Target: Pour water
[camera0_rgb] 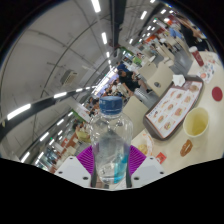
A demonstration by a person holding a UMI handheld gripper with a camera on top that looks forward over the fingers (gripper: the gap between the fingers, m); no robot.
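1. Nearest my camera, at the bottom centre of the frame, I see a clear plastic bottle with a blue cap, standing upright between my gripper's fingers.
2. The purple pads press against both sides of the bottle, so I have it clamped.
3. The whole scene looks rotated: the ceiling with its strip lights fills the upper left of the frame.
4. To the right of the bottle, a tray with a printed menu sheet lies on a white table.
5. A yellow cup sits at the tray's lower right edge, in the right middle of the frame.
6. People sit at distant tables in the upper centre.
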